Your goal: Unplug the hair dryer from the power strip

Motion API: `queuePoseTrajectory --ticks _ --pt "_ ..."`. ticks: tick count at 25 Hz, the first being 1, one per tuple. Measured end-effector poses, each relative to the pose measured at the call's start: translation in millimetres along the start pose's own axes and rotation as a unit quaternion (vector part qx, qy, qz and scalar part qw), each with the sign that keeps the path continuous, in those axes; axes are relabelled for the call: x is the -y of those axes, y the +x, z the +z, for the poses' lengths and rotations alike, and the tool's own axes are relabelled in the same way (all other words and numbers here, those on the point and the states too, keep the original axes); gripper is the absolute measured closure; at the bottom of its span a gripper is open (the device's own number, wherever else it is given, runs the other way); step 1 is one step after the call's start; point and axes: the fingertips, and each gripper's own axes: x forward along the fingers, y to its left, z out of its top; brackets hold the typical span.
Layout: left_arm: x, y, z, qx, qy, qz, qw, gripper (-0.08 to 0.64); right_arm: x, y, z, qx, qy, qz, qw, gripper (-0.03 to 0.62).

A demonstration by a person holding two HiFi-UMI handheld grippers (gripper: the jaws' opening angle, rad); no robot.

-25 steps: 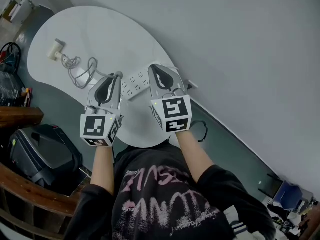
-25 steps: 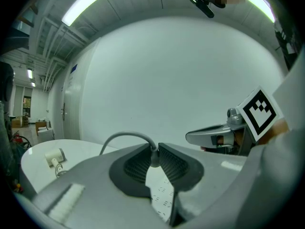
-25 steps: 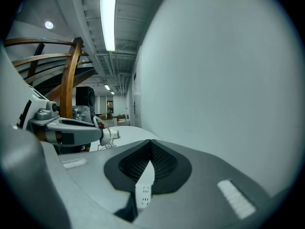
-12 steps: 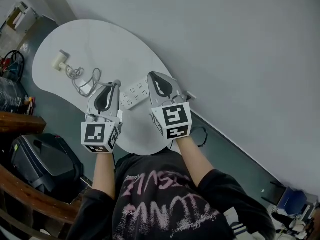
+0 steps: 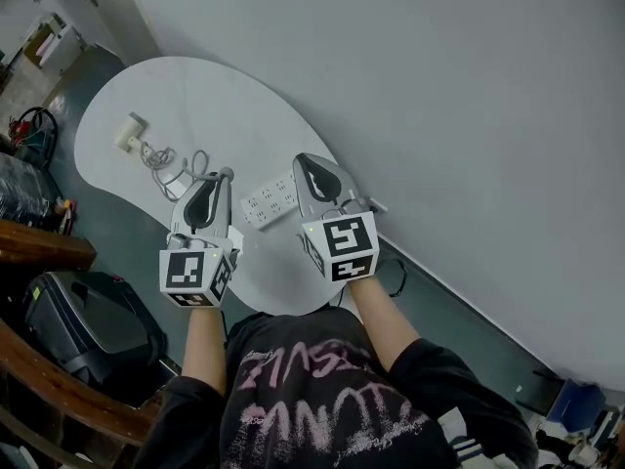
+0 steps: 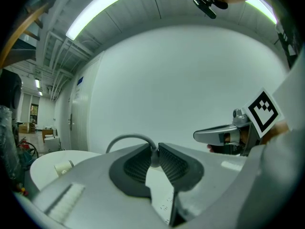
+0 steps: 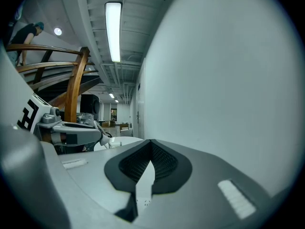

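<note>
Left gripper pinched tight on the grey cord at its jaw tips, right gripper closed on nothing beside it, white power strip lying between them on the table, hair dryer well apart at the far end.

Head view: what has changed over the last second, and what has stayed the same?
Both grippers lifted slightly above the power strip. The left gripper keeps its fingers shut on the grey cable. The right gripper is shut, empty. Hair dryer and strip unmoved.
</note>
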Motion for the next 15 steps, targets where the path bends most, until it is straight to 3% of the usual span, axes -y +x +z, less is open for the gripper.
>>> queuePoseTrajectory --ticks 15 --pt "-23 -2 12 0.016 -0.008 0.012 0.9998 0.505 -4 6 15 0.010 -0.010 0.001 1.000 0.583"
